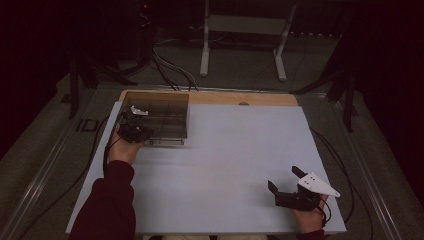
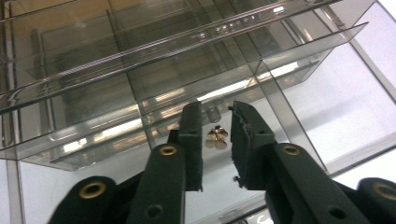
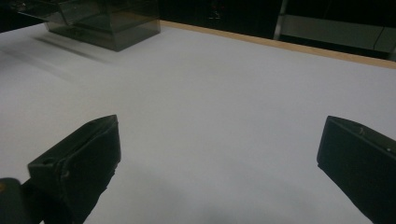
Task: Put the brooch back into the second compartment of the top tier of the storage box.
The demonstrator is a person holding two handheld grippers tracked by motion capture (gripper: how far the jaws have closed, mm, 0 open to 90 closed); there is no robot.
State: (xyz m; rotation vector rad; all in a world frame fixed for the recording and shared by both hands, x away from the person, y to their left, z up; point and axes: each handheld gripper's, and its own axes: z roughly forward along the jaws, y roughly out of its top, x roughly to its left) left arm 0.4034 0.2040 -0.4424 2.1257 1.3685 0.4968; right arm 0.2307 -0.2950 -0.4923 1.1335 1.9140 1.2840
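Claw work at this moment belongs to the left claw (image 2: 215,140), which reaches into a clear compartment box (image 1: 162,117) at the far left corner of the white surface (image 1: 235,150). Its jaws stand a narrow gap apart, with a small brass-coloured fastener (image 2: 216,136) lying between the tips on the floor of a near compartment; whether the pads touch it I cannot tell. The piece looks like hard metal, light and tiny, probably smooth enough to skate or flip if pinched off-centre. Its flared head seems the best place to grip, squarely across the widest part, with the tips low against the box floor. The thin plastic dividers close by leave little room to spread. Over at the near right, the right claw (image 1: 285,181) hovers above the bare surface, jaws wide apart and holding nothing.
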